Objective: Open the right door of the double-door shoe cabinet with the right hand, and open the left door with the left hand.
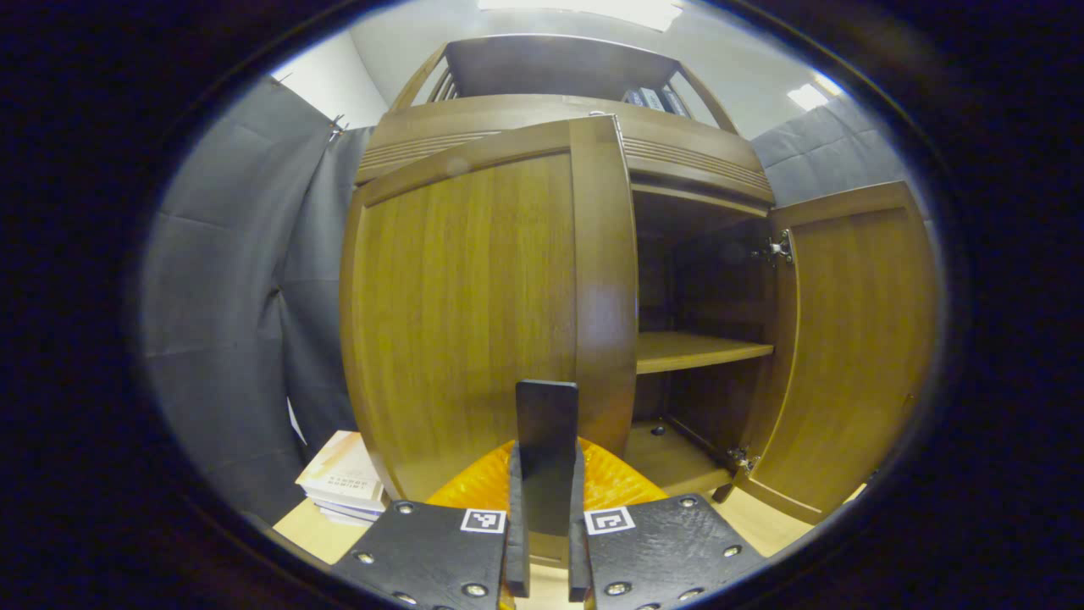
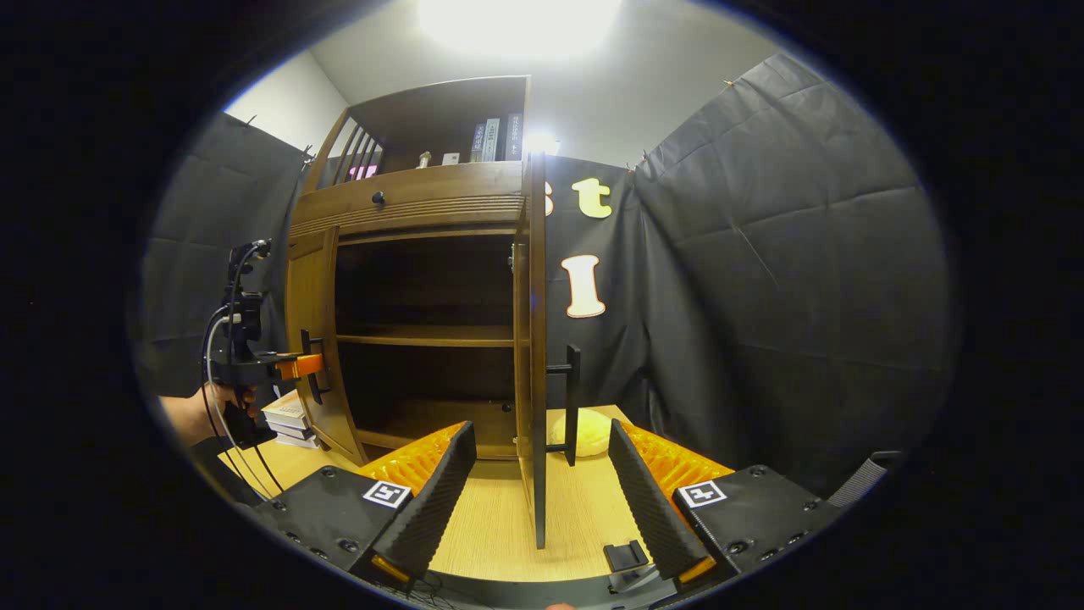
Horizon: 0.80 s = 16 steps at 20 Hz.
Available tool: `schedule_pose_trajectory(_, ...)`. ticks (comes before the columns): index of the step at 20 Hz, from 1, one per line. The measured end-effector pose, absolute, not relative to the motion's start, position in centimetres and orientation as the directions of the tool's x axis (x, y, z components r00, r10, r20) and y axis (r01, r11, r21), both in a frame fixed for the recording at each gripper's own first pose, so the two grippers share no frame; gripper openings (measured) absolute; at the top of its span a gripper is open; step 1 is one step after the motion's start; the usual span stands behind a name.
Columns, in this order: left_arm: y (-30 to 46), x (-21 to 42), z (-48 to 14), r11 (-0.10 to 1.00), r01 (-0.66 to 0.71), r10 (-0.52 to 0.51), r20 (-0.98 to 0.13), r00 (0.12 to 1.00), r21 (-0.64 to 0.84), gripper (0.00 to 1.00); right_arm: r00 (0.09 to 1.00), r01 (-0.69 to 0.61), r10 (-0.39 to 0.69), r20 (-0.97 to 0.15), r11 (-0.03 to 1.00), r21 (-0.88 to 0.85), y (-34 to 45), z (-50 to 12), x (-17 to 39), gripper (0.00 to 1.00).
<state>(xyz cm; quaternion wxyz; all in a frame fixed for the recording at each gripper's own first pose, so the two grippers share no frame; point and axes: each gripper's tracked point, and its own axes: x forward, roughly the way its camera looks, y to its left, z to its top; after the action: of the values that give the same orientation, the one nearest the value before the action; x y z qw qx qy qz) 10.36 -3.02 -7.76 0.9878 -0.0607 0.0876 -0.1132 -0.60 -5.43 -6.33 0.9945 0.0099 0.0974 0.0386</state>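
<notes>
Right door (image 2: pixel 535 356) of the shoe cabinet (image 2: pixel 423 212) is swung fully out, seen edge-on in the right gripper view, its black handle (image 2: pixel 572 402) free. Right gripper (image 2: pixel 538 474) sits in front of that door edge with fingers spread wide, holding nothing. So the right-hand half looks done.

Step in hand: the left door (image 1: pixel 474 313). In the left gripper view the left gripper (image 1: pixel 546 542) has both fingers pressed on the door's black handle (image 1: pixel 547 440); the door stands partly open, with the shelf (image 1: pixel 699 349) and dark inside showing past its edge. The right gripper view shows that same gripper (image 2: pixel 288 366) and the hand (image 2: pixel 222 398) holding it at the cabinet's left side.

Cabinet stands on the tabletop (image 2: pixel 500 525), toward its back edge; a stack of books (image 1: pixel 343 483) lies by the cabinet's left corner.

Next move, my guess: keep the grip and pull the handle outward along the hinge arc until the left door is as wide as the right, watching the books near its swing.
</notes>
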Motion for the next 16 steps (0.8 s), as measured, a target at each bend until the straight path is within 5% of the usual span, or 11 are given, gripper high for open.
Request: schedule_pose_trajectory(16,5.4,3.3,-7.8,0.978,0.158,-0.18,-0.169,0.969,-0.136,0.21,0.968,-0.177,0.184,-0.17,0.983,0.052,0.1,-5.9,0.0,0.96)
